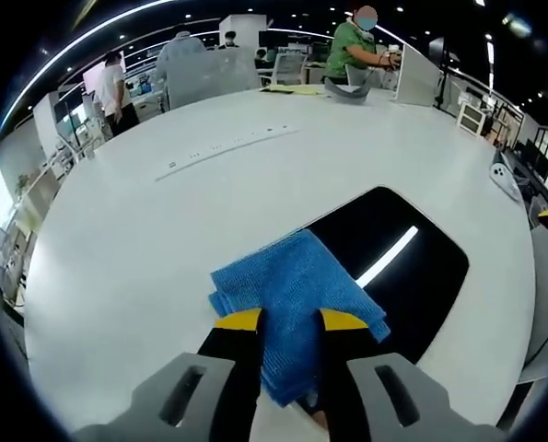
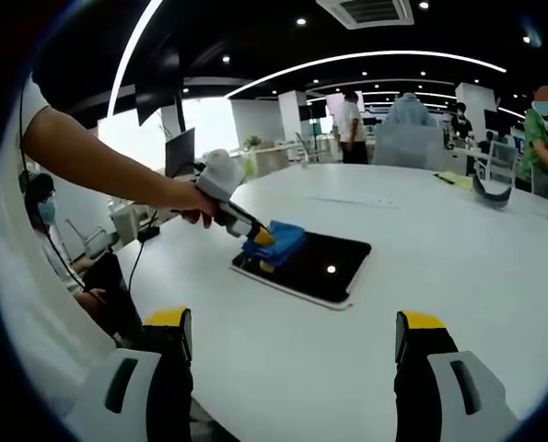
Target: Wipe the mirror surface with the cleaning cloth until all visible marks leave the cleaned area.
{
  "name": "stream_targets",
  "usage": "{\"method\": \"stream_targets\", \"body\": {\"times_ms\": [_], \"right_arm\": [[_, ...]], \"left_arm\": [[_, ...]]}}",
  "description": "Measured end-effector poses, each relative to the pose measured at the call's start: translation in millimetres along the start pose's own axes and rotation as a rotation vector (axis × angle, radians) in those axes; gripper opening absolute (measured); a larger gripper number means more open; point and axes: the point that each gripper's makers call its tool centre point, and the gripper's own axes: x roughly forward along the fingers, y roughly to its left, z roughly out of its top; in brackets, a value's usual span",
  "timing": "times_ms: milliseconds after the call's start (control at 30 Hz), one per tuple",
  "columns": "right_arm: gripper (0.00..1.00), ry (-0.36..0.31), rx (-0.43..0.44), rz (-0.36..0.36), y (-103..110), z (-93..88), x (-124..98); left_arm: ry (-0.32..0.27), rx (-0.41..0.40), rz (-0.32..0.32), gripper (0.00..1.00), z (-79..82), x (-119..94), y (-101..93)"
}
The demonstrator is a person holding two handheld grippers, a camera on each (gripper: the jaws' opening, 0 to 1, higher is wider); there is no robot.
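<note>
A folded blue cleaning cloth (image 1: pixel 297 299) lies partly on a dark rectangular mirror (image 1: pixel 412 267) that rests flat on the white table (image 1: pixel 163 239). My left gripper (image 1: pixel 290 322) is shut on the cloth's near edge, its yellow-tipped jaws pinching the fabric. In the right gripper view the same mirror (image 2: pixel 315 267) sits mid-table with the cloth (image 2: pixel 275 241) on its left end, held by the left gripper (image 2: pixel 260 249) in a person's hand. My right gripper (image 2: pixel 292 336) is open, jaws wide apart, hovering above the table short of the mirror with nothing between them.
A long white strip (image 1: pixel 227 145) lies on the table beyond the mirror. Papers and a grey object (image 1: pixel 347 92) sit at the far edge, where a person (image 1: pixel 361 46) works. Other people and desks stand behind. A seated person (image 2: pixel 52 239) is at the left.
</note>
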Motion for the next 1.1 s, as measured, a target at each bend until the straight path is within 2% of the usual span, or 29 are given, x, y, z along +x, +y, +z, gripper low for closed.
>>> {"method": "stream_targets", "body": {"times_ms": [933, 1100], "right_arm": [[0.91, -0.001, -0.018, 0.044, 9, 0.1, 5], [0.91, 0.008, -0.019, 0.058, 12, -5.4, 9]], "left_arm": [[-0.003, -0.008, 0.003, 0.21, -16.0, -14, -13.1], [-0.011, -0.013, 0.005, 0.21, -19.1, -16, -14.8]]}}
